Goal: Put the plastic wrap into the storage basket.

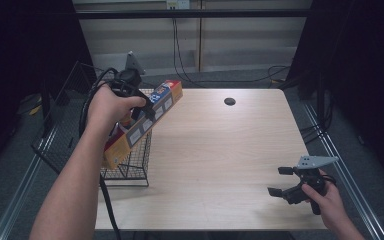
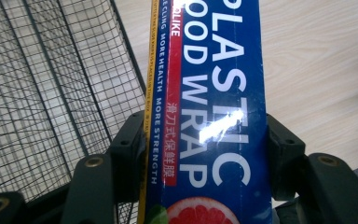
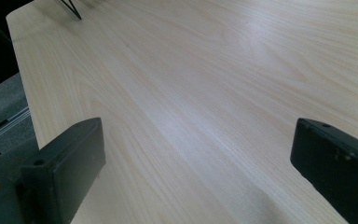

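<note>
A long plastic food wrap box (image 1: 142,123), blue and orange with a grapefruit picture, is held tilted above the black wire basket (image 1: 130,167) at the table's left edge. My left gripper (image 1: 147,107) is shut on its middle. In the left gripper view the black jaws press both sides of the plastic wrap box (image 2: 214,116), with the wire basket (image 2: 42,93) below on the left. My right gripper (image 1: 279,181) rests open near the table's front right corner, and in the right gripper view its fingers (image 3: 65,163) stand wide apart over bare wood.
The light wooden table (image 1: 220,150) has a round cable hole (image 1: 229,101) near its far edge. Black cables hang from the left gripper down past the table's left side. Metal rails run along both sides of the table on the floor.
</note>
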### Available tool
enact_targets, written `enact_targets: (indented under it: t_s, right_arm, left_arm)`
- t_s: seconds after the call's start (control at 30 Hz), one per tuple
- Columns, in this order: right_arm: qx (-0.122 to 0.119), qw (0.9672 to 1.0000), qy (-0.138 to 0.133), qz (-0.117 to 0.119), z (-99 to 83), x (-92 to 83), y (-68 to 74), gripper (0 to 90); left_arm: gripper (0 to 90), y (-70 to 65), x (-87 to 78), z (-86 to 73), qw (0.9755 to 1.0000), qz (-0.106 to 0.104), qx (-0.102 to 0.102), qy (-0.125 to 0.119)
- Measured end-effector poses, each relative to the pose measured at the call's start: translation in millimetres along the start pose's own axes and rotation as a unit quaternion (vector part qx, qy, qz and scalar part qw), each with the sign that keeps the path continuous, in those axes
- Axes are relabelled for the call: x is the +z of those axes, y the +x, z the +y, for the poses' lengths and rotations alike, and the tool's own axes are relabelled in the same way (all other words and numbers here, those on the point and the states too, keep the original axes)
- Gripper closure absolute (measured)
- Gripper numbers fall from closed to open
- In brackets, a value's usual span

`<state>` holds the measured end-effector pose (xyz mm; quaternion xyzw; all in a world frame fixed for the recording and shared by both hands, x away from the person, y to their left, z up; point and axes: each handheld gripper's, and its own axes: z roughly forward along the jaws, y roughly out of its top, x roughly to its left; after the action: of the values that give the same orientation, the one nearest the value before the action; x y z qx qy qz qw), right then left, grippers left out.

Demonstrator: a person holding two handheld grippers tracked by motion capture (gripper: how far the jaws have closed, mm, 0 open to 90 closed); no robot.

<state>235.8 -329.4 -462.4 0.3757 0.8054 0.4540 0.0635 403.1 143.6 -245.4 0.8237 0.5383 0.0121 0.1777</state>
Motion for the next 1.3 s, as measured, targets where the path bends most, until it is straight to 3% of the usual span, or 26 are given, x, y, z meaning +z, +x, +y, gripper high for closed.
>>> enact_targets:
  t_s: [0.53,1.03,1.3]
  right_arm:
    - [0.0,1.0,0.001,0.0,-0.5,2.7,-0.7,2.8]
    - [-0.001,1.0,0.005,-0.002,-1.0,5.5,2.1,2.9]
    - [-0.001,1.0,0.005,0.001,-1.7,5.7,1.2,2.9]
  left_arm:
    - [43.4,22.7,-10.8,-7.4,0.9988,0.024,-0.042,-0.012]
    - [43.4,40.0,-18.9,-12.9,0.998,0.023,-0.056,-0.017]
    - [43.4,49.3,-22.2,-15.5,0.9961,0.022,-0.083,-0.022]
